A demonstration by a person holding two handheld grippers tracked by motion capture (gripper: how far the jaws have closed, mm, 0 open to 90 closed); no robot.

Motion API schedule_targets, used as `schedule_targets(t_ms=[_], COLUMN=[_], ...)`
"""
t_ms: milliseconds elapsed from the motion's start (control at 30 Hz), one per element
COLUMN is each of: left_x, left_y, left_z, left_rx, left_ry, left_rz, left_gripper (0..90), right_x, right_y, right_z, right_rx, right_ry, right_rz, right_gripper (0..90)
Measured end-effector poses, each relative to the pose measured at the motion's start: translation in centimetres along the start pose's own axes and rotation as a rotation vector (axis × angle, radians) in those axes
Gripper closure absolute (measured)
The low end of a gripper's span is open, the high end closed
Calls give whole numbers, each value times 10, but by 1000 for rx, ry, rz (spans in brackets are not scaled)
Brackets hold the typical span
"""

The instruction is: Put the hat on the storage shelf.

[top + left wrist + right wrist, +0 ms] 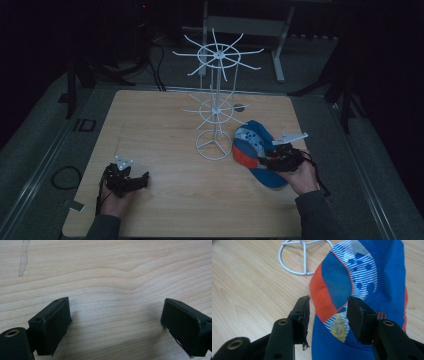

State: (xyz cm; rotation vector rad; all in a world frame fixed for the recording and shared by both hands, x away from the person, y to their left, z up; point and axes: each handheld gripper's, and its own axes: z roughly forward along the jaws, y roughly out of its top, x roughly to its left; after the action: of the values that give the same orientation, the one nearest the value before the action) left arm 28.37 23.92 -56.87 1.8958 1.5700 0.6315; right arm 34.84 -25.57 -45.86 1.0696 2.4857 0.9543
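Note:
A blue cap [254,148] with an orange band and a white striped panel lies on the wooden table [165,130], just right of a white wire rack [216,107]. My right gripper [264,161] is at the cap's near side. In the right gripper view it [328,312] stands open, its jaws on either side of the cap's [367,270] orange edge, with the rack's base ring [305,260] beyond. My left gripper [142,180] rests near the table's front left. Its [115,317] jaws are wide open over bare wood, with nothing between them.
The rack has two tiers of radiating hooks, with a round base [213,145] at the table's middle. A small dark disc [239,106] lies behind the rack. A cable loop [65,177] lies on the dark floor at left. A metal frame [280,50] stands behind the table.

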Motion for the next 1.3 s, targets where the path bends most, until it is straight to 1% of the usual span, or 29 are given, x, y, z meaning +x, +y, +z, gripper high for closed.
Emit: schedule_targets(t_ms=[67,167,533,667,700,933,1133,1300], left_x=[0,0,0,0,0,0,0,0], left_y=[0,0,0,0,0,0,0,0], left_z=[0,0,0,0,0,0,0,0], left_rx=[1,0,0,-1,1,2,2,2], left_ry=[0,0,0,0,0,-1,-1,-1], left_rz=[1,0,0,-1,1,2,2,2], left_gripper=[97,97,97,97,97,97,97,97], right_x=[-3,-10,-34,-40,-41,-52,-58,-63], right_y=[2,6,18,21,22,28,36,43], right_z=[0,0,10,13,15,20,27,33], right_rx=[4,9,47,57,61,72,95,116], right_ry=[0,-7,-40,-49,-56,-89,-99,-98], right_rz=[4,-5,28,34,41,51,64,78], right_gripper=[530,530,527,522,520,505,473,421])
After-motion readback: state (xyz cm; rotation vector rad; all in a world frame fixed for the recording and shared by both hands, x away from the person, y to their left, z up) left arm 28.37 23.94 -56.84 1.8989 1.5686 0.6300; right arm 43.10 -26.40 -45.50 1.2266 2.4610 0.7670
